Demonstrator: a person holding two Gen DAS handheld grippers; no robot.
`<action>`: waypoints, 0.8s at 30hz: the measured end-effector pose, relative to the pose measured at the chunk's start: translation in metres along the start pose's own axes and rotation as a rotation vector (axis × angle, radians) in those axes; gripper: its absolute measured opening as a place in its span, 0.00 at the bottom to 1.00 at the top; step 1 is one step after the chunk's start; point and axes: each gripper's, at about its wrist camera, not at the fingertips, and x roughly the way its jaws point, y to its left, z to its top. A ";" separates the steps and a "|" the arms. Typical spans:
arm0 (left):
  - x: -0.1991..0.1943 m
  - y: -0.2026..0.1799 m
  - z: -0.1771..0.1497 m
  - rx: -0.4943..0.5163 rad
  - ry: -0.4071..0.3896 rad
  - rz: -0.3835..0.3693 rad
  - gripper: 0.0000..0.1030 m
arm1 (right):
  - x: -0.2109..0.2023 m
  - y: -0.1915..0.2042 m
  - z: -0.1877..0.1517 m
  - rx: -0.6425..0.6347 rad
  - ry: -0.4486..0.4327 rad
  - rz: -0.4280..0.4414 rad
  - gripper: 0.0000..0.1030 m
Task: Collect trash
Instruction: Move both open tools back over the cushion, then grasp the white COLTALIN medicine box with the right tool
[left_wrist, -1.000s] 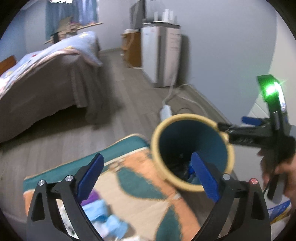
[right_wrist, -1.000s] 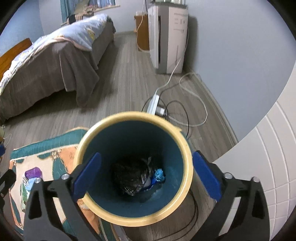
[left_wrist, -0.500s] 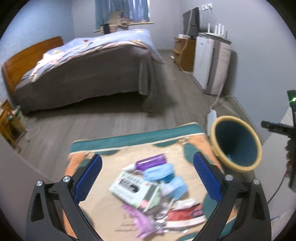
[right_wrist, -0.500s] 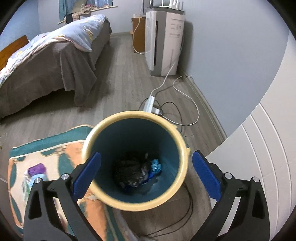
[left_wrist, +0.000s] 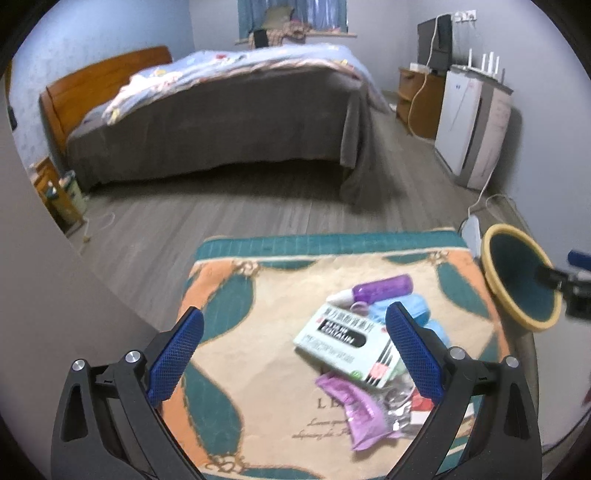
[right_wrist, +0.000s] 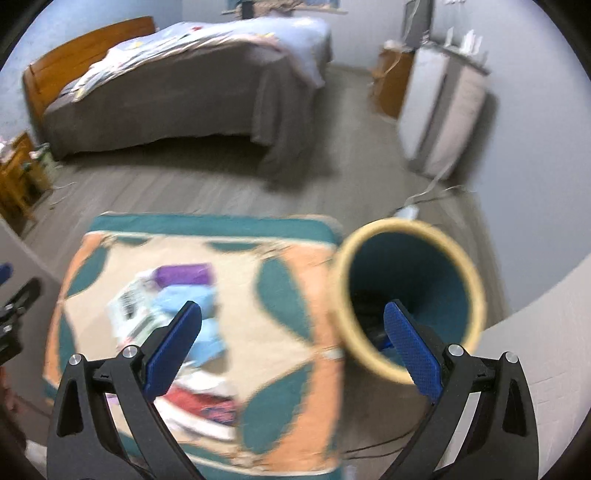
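A pile of trash lies on the patterned rug (left_wrist: 236, 291): a white and green box (left_wrist: 343, 341), a purple bottle (left_wrist: 382, 288), blue masks (left_wrist: 410, 312), a purple wrapper (left_wrist: 360, 413) and crumpled foil (left_wrist: 397, 400). The teal bin with a yellow rim (left_wrist: 517, 277) stands off the rug's right edge, with dark trash inside (right_wrist: 373, 332). My left gripper (left_wrist: 293, 347) hovers open above the rug, left of the pile, with nothing held. My right gripper (right_wrist: 291, 345) is open and empty over the rug between the blurred pile (right_wrist: 177, 306) and the bin (right_wrist: 406, 302).
A bed (left_wrist: 221, 110) with a brown cover fills the far side. A white appliance (left_wrist: 474, 129) and a wooden cabinet (left_wrist: 419, 101) stand along the right wall, with cables and a power strip (left_wrist: 471, 230) on the floor near the bin. A wall corner (left_wrist: 55, 295) rises at left.
The left gripper swung from the bin to the trash pile on the rug. The right gripper pulled back and turned left from over the bin; its view is now blurred.
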 end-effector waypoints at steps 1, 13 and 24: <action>0.000 0.005 0.001 -0.007 -0.003 0.002 0.95 | 0.004 0.006 -0.001 0.007 0.011 0.026 0.94; 0.018 0.042 -0.002 -0.016 0.038 0.004 0.95 | 0.047 0.099 -0.014 -0.256 0.091 0.107 0.94; 0.040 0.063 -0.002 -0.039 0.072 0.019 0.95 | 0.083 0.149 -0.022 -0.407 0.140 0.179 0.94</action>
